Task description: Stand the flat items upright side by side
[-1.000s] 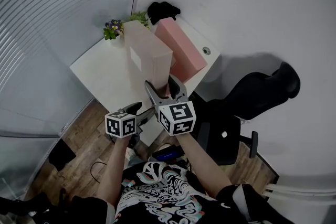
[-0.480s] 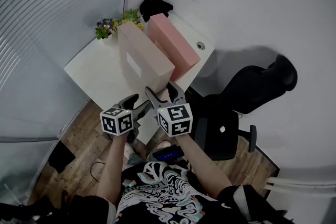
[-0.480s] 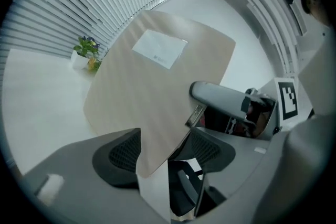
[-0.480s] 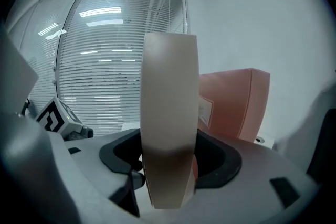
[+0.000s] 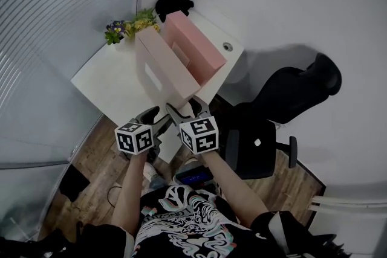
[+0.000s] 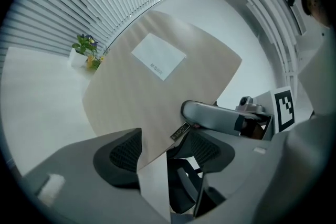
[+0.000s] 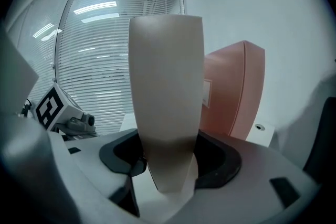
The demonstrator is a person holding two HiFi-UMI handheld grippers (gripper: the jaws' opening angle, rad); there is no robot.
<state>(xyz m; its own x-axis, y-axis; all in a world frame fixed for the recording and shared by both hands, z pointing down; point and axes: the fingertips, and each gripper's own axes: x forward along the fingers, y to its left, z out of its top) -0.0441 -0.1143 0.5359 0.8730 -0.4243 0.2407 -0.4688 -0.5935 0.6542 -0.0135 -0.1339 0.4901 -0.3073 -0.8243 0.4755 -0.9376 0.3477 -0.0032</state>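
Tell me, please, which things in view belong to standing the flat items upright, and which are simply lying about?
Belong to the job:
- beige box, on edge
- pink box, upright beside it

Just lying about:
- flowering potted plant
- black item at the back of the white table
- black office chair

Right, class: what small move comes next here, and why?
Probably settle the beige box fully onto the white desk: the right tool grips its near end, it stands upright beside the pink box, yet contact underneath is unclear.
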